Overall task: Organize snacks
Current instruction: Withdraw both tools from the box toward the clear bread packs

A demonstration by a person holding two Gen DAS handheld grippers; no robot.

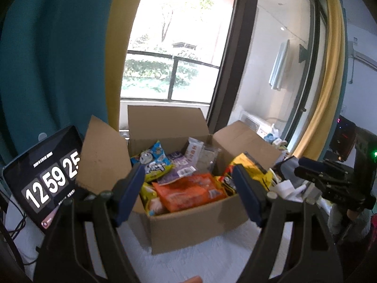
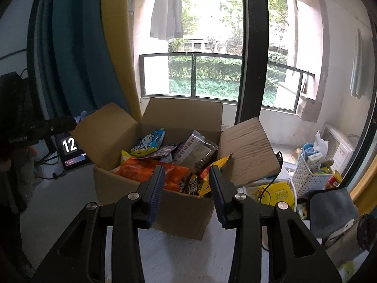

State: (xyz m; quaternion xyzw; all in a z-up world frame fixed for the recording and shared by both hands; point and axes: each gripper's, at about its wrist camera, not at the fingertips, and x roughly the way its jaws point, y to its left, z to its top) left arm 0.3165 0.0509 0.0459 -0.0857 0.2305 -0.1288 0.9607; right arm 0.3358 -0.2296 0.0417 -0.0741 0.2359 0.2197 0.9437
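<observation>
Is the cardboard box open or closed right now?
Open. The box has its flaps folded up and outward, and snack bags show piled inside.

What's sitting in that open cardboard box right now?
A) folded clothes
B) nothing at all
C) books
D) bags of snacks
D: the cardboard box has its flaps open and is piled with snack packets, including an orange bag, a blue and yellow bag and a yellow and black bag.
</observation>
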